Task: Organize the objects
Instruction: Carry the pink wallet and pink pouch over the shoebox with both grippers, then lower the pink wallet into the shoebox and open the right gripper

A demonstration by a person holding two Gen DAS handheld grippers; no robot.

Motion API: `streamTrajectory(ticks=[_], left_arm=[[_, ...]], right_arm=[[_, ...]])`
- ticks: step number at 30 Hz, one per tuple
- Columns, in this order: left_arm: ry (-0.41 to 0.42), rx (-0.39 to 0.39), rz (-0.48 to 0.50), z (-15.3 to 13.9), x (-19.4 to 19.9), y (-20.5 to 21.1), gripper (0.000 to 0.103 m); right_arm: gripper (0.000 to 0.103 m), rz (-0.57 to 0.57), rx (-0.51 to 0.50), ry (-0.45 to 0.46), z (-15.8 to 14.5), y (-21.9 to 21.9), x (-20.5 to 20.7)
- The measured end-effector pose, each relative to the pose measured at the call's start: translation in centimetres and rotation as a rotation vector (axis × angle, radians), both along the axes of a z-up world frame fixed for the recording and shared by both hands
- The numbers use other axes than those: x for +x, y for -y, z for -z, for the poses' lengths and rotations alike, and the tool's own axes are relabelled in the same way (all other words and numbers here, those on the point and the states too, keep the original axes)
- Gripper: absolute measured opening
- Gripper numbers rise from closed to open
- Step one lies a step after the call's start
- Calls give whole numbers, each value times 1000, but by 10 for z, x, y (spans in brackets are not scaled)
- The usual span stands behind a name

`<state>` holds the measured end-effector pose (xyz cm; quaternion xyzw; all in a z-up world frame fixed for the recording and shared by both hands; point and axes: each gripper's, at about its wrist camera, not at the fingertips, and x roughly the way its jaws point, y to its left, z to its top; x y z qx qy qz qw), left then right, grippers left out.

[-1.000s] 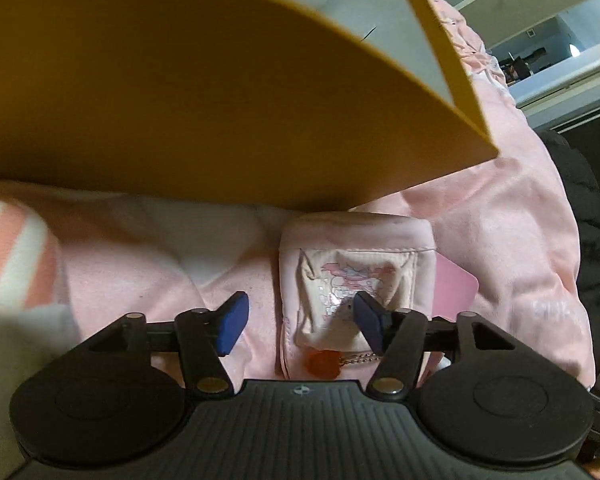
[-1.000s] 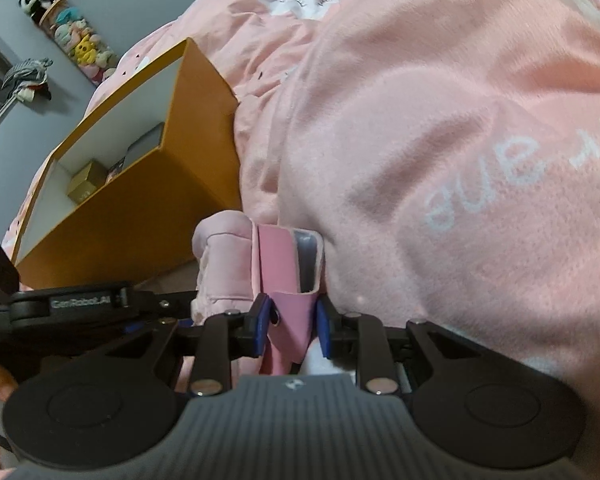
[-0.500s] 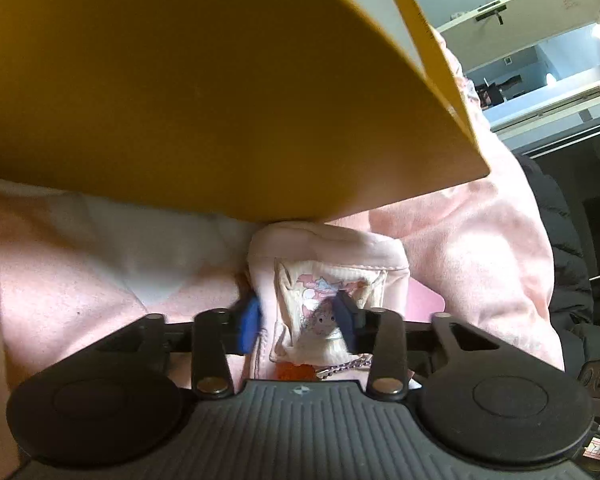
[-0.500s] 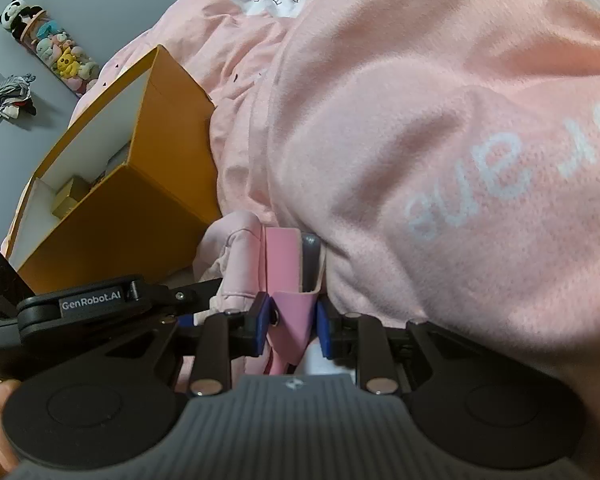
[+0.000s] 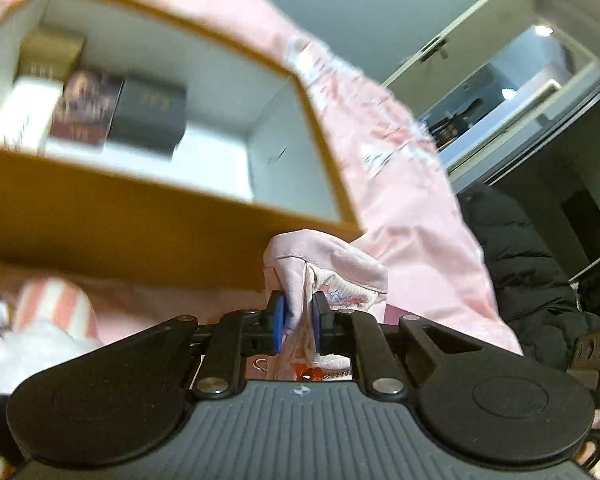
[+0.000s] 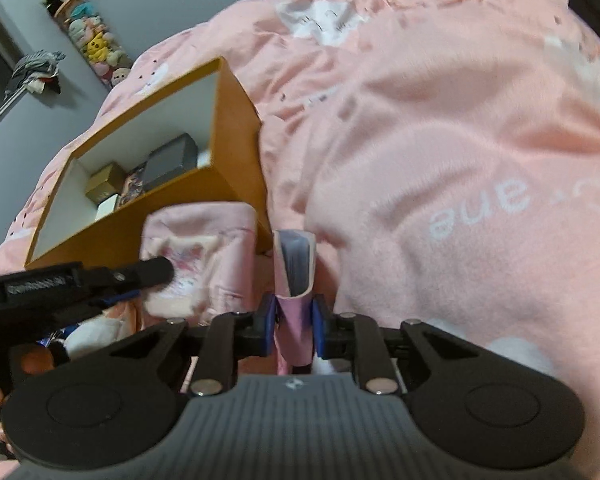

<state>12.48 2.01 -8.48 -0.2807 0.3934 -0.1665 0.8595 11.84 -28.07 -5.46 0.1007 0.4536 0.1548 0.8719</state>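
Observation:
My left gripper (image 5: 297,322) is shut on a soft pink fabric pouch (image 5: 332,268) with a cartoon print and holds it up in front of an open orange box (image 5: 160,216). The pouch also shows in the right wrist view (image 6: 204,256), with the left gripper (image 6: 112,280) clamped on it. My right gripper (image 6: 293,322) is shut on a flat pink case (image 6: 296,276) with a grey inside, held upright just right of the pouch. The orange box (image 6: 236,136) has white inner walls and holds small boxes: a dark grey one (image 5: 148,116), a maroon one (image 5: 86,108) and a gold one (image 5: 52,54).
Everything lies on a bed with a rumpled pink blanket (image 6: 440,128) printed with white letters. A black jacket (image 5: 528,280) hangs at the right of the left wrist view. Plush toys (image 6: 88,36) hang on the far wall. A striped pink cloth (image 5: 52,312) lies left.
My left gripper closed on the pink pouch and lifted it; the box interior now shows. My right gripper rose with the pink case, now apart from the pouch.

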Motion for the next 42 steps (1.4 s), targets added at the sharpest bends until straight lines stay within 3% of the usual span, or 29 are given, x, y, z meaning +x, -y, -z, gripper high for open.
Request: streamTrajectory(ticks=[10, 21, 26, 32, 42], left_arm=[[200, 60, -100, -57, -7, -10, 15], [178, 59, -256, -83, 26, -52, 15], [141, 97, -277, -76, 54, -66, 15], [89, 147, -288, -57, 82, -73, 15], [-7, 156, -286, -29, 112, -92, 15]], right_arm=[[18, -73, 18, 154, -78, -8, -9], [17, -210, -6, 297, -131, -78, 43], [17, -183, -32, 301, -125, -111, 83], [17, -150, -114, 238, -86, -147, 128], [16, -120, -164, 149, -38, -179, 172]])
